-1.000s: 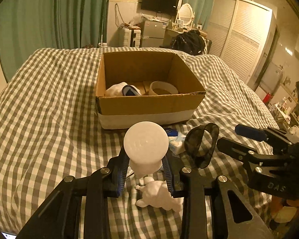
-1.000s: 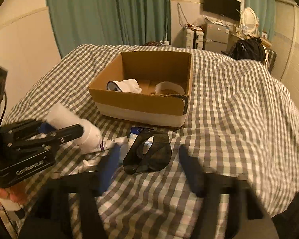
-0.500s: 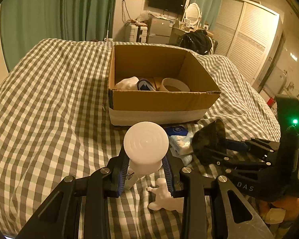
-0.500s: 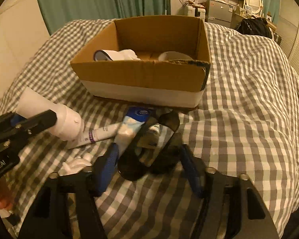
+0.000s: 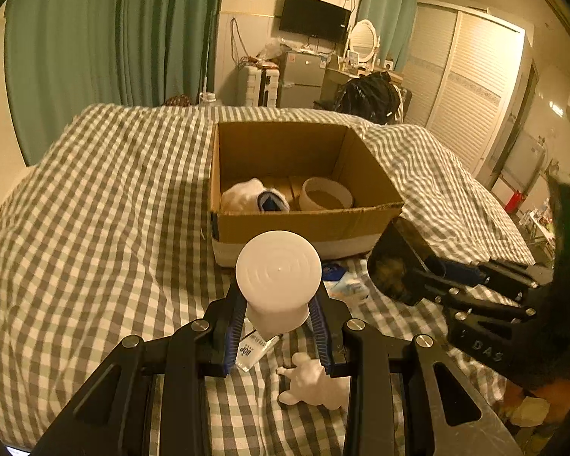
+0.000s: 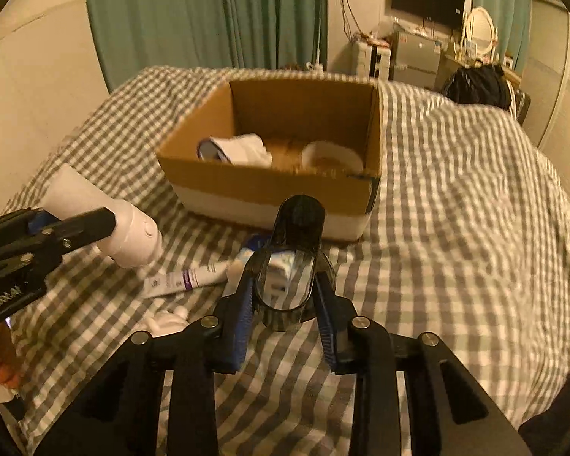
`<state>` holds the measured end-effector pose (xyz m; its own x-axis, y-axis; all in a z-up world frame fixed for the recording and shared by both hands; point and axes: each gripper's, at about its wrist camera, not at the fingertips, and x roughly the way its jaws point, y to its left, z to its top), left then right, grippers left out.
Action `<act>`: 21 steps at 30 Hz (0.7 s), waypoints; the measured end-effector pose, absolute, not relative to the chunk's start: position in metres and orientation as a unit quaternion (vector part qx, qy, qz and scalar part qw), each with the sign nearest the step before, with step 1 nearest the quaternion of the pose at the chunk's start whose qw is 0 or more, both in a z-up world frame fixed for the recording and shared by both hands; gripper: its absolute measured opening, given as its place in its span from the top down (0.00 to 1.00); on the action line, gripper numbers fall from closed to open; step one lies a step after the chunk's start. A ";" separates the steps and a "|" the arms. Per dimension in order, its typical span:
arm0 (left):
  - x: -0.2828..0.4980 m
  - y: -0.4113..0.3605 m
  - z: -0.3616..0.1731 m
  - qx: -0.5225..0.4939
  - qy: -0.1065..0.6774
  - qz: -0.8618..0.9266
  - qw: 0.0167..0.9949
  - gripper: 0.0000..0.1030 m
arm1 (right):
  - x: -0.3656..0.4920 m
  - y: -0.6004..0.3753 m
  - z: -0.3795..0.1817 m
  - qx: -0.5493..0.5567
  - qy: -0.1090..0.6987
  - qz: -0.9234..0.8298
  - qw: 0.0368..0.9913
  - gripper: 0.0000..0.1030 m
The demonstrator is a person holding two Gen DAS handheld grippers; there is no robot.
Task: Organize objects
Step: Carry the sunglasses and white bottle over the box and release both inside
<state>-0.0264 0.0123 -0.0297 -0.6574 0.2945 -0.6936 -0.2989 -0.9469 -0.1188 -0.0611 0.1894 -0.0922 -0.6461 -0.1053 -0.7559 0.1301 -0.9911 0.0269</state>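
the left gripper (image 5: 278,325) clamped a white bottle (image 5: 278,281), cap end forward, above the checked bedspread (image 5: 95,228). the right gripper (image 6: 285,313) gripped a dark clear scoop (image 6: 290,266), both short of the cardboard box (image 5: 304,224).

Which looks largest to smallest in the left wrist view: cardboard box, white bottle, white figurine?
1. cardboard box
2. white bottle, held in the left tool; its nearness to the camera inflates it
3. white figurine, partly hidden
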 end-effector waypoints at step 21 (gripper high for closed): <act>-0.158 0.057 0.021 -0.327 0.034 0.928 0.174 0.68 | -0.159 0.192 0.005 0.315 0.012 -0.945 0.086 0.72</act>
